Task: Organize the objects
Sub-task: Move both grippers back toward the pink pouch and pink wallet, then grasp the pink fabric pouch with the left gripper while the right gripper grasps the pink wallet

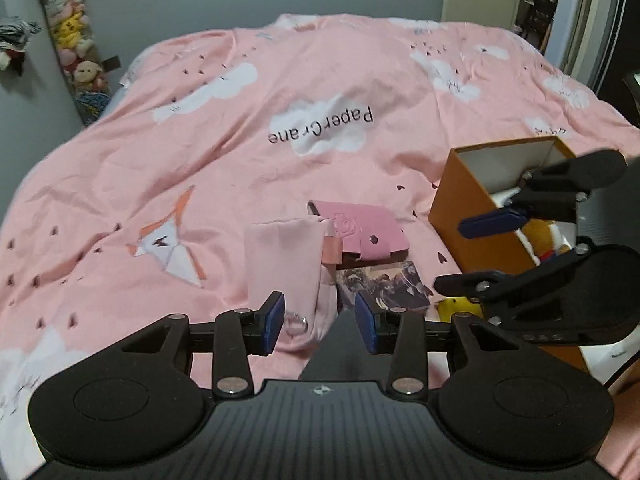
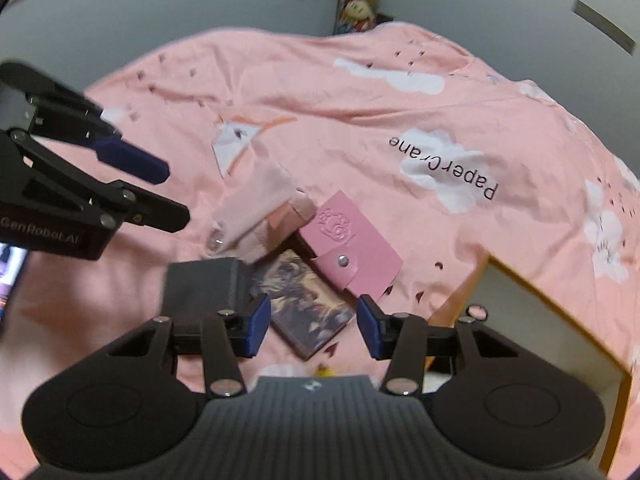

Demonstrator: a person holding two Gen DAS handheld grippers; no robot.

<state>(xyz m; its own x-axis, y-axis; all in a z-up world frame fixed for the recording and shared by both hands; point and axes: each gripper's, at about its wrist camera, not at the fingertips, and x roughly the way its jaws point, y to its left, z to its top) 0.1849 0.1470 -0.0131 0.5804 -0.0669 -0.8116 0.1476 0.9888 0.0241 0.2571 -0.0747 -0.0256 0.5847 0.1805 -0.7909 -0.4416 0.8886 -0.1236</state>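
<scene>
Picture card (image 2: 310, 306), slanting lower-right in frame, lies just ahead of our spread, empty right gripper (image 2: 313, 327), nearer than our left.

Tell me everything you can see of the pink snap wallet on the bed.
The pink snap wallet looks like smooth faux leather, with an embossed floral emblem on its front and a strap flap closed by a metal snap. It lies flat and shut on the pink bedspread, between the pale pink pouch and the orange box, its corner overlapping the picture card. No gripper touches it.

One pink pouch (image 1: 284, 256), one pink wallet (image 1: 356, 230), one picture card (image 1: 384, 284), one grey block (image 2: 202, 292), one orange box (image 1: 476, 216).
</scene>
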